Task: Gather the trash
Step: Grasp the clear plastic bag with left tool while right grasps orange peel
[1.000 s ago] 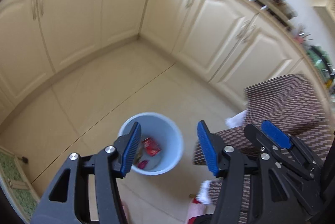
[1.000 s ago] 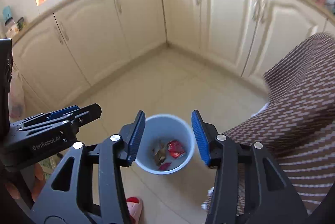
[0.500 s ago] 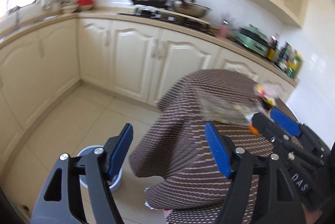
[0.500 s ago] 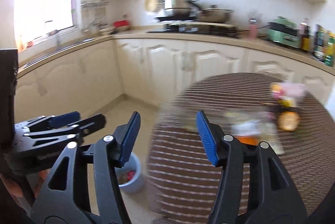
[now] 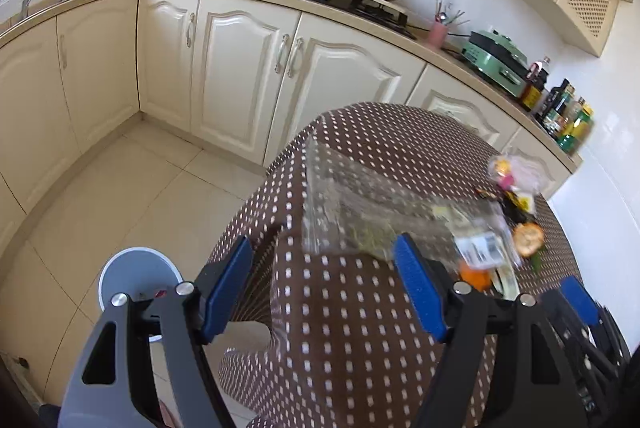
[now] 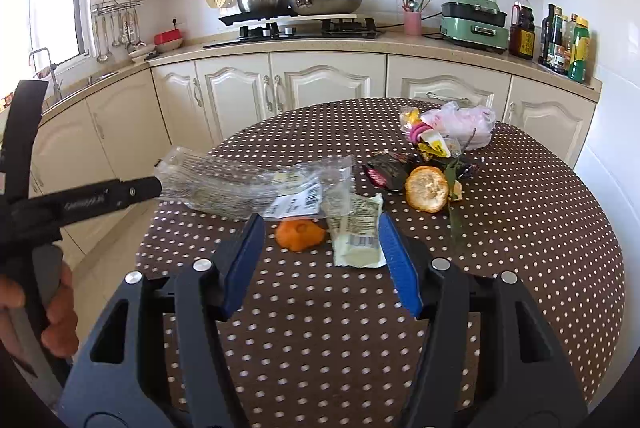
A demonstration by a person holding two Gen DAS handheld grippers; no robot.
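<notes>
A clear plastic wrapper (image 6: 240, 187), crumpled and long, lies across the round worktop (image 6: 520, 228) with a barcode label at its near end; bits of green show inside it. Just at 5 o'clock of that label sit an orange peel scrap (image 6: 300, 234) and, touching it on the 3 o'clock side, a pale green packet (image 6: 356, 232) with its own barcode. Farther toward 2 o'clock are a half orange rind (image 6: 427, 187), a dark wrapper (image 6: 386, 171) beside it, and a pink plastic bag (image 6: 460, 123) with yellow scraps near the far rim.

The wrapper's far end overhangs the worktop's 9 o'clock edge, where the dotted cloth drops to the floor. Down there, at 8 o'clock in the left wrist view, stands the blue trash bin (image 5: 136, 268), with bare tiled floor between it and the cream cabinets (image 5: 240, 75).

The right tongs (image 6: 322, 260) are spread wide, holding nothing, hovering just short of the peel scrap and the packet. The left tongs (image 5: 322, 292) are likewise released and wide apart, above the worktop's edge near the wrapper, touching nothing.
</notes>
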